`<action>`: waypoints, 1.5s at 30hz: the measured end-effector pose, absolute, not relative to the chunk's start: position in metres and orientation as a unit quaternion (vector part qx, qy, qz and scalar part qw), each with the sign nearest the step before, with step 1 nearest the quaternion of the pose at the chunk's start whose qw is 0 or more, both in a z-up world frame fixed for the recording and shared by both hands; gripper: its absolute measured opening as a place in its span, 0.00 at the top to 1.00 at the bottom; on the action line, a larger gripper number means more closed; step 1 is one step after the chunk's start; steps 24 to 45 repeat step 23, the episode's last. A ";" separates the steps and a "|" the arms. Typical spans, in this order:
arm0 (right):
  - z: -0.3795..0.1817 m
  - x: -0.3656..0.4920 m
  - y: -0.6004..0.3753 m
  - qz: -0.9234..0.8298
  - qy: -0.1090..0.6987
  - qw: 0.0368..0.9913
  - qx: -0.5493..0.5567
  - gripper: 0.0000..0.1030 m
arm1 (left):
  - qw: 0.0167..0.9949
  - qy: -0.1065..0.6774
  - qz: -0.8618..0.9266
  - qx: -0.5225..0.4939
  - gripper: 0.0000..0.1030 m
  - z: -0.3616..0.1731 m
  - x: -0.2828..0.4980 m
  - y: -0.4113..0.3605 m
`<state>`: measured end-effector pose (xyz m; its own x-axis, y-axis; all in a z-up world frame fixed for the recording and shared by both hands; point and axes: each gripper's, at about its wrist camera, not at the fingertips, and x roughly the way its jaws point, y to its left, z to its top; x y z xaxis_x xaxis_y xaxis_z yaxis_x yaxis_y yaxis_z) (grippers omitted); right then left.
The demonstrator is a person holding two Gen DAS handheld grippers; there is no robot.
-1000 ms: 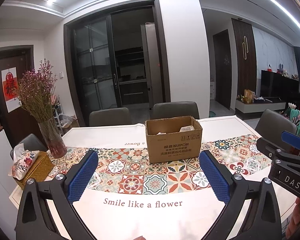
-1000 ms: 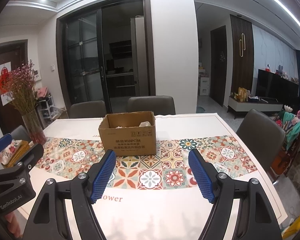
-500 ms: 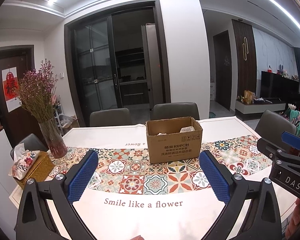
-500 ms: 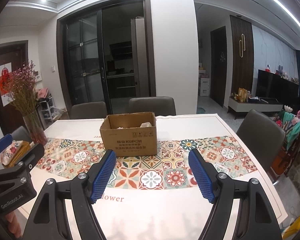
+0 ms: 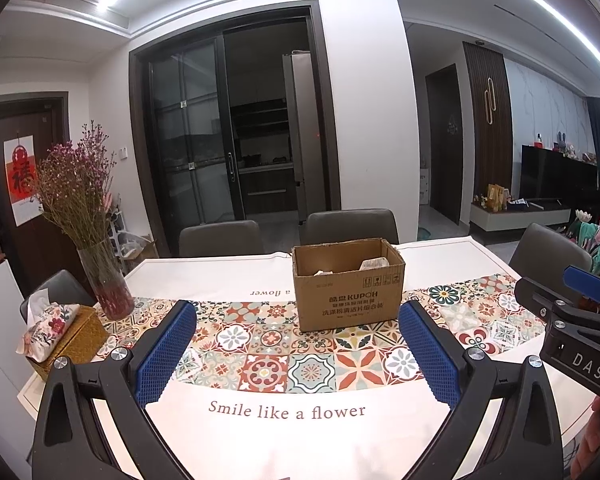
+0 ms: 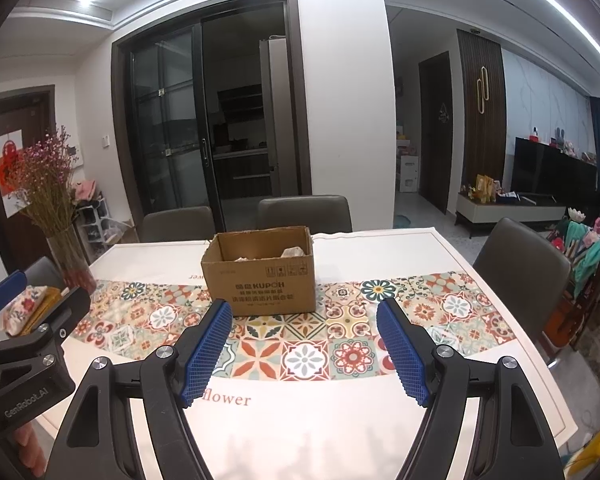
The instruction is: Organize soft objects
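An open brown cardboard box (image 5: 348, 296) stands on the patterned runner in the middle of the table; it also shows in the right wrist view (image 6: 262, 286). Pale soft items (image 5: 374, 264) peek above its rim (image 6: 294, 252). My left gripper (image 5: 296, 344) is open and empty, held above the near table edge, short of the box. My right gripper (image 6: 304, 344) is open and empty too, beside the left one. Each gripper shows at the edge of the other's view: the right one (image 5: 580, 320) and the left one (image 6: 24, 320).
A glass vase of dried purple flowers (image 5: 100, 276) stands at the table's left. A floral tissue holder on a woven box (image 5: 56, 332) sits near the left edge. Grey chairs (image 5: 348, 226) ring the table (image 5: 284, 440). A TV cabinet (image 5: 540, 184) is far right.
Both grippers have drifted very slightly; the box sits a touch lower and nearer in both views. Jaws stay open.
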<state>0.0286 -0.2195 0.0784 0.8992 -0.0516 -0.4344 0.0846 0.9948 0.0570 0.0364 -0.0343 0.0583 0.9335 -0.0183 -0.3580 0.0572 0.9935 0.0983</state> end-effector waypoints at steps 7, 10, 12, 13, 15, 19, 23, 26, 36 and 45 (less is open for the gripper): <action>0.079 0.029 -0.219 -0.034 0.221 0.974 0.037 0.26 | 0.982 0.180 -0.017 0.053 0.00 0.057 0.036 -0.035; 0.079 0.029 -0.218 -0.034 0.221 0.974 0.037 0.26 | 0.982 0.180 -0.015 0.054 0.00 0.057 0.036 -0.035; 0.079 0.029 -0.219 -0.034 0.222 0.974 0.037 0.26 | 0.982 0.181 -0.015 0.054 0.00 0.057 0.036 -0.034; 0.079 0.029 -0.219 -0.034 0.222 0.974 0.037 0.26 | 0.982 0.182 -0.015 0.054 0.00 0.057 0.036 -0.035; 0.079 0.029 -0.219 -0.034 0.222 0.974 0.037 0.26 | 0.982 0.182 -0.015 0.054 0.00 0.056 0.036 -0.034; 0.078 0.029 -0.219 -0.034 0.221 0.974 0.038 0.26 | 0.982 0.179 -0.011 0.054 0.00 0.057 0.037 -0.033; 0.078 0.030 -0.219 -0.034 0.222 0.974 0.038 0.26 | 0.982 0.179 -0.011 0.053 0.00 0.057 0.039 -0.033; 0.078 0.030 -0.219 -0.034 0.222 0.974 0.038 0.26 | 0.982 0.179 -0.011 0.053 0.00 0.057 0.039 -0.033; 0.078 0.030 -0.219 -0.034 0.222 0.974 0.038 0.26 | 0.982 0.179 -0.011 0.053 0.00 0.057 0.039 -0.033; 0.078 0.030 -0.219 -0.034 0.222 0.974 0.038 0.26 | 0.982 0.179 -0.011 0.053 0.00 0.057 0.039 -0.033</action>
